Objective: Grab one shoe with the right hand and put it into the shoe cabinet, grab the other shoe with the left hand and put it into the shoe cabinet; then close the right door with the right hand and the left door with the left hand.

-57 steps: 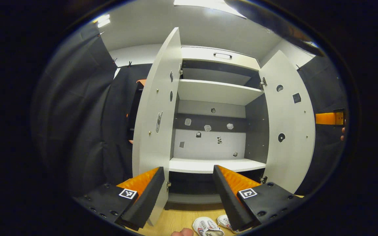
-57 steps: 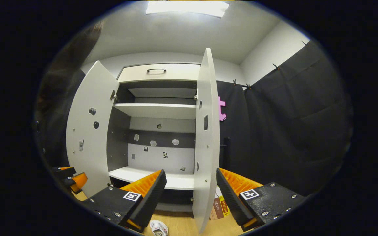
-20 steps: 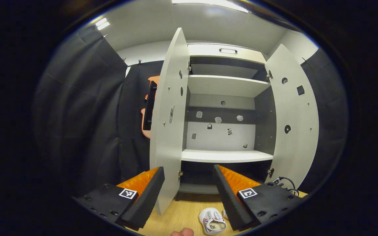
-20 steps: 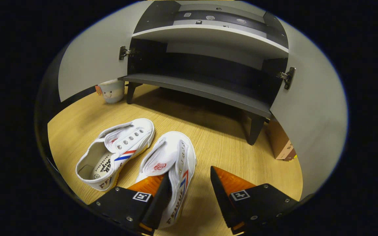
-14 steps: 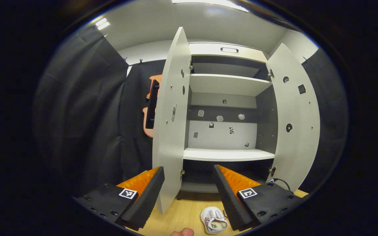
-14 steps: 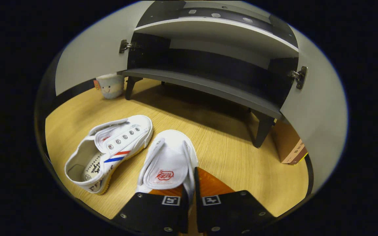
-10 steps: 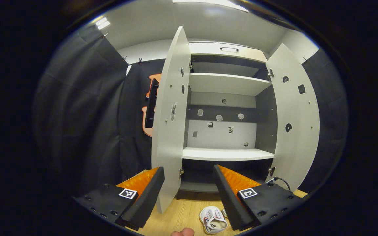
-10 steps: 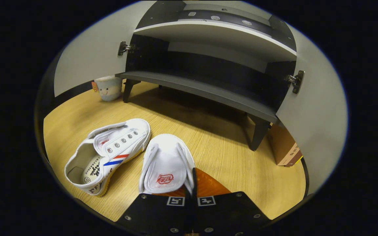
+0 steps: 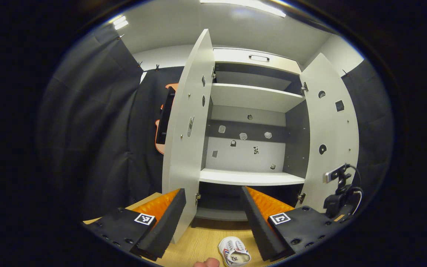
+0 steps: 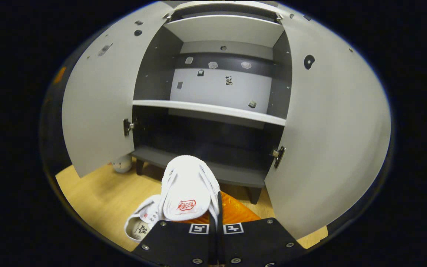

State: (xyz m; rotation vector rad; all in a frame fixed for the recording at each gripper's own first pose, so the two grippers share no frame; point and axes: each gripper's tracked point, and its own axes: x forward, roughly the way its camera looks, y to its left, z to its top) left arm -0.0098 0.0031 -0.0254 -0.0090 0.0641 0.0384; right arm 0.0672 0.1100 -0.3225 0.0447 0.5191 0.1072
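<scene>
Now lifted: right gripper jaws clench shoe | left gripper jaws released

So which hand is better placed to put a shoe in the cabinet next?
The right. Its gripper is shut on a shoe, facing the open cabinet. The left gripper is open; the other shoe lies on the floor.

Held shoe, lower centre: white, red logo on tongue. Second shoe, lower left: white, dark print on insole. Cabinet: light grey doors, white shelf, dark grey sides and bottom board, back panel grey with dark band. Floor: light wood grain. Small white figure, left by cabinet leg.
</scene>
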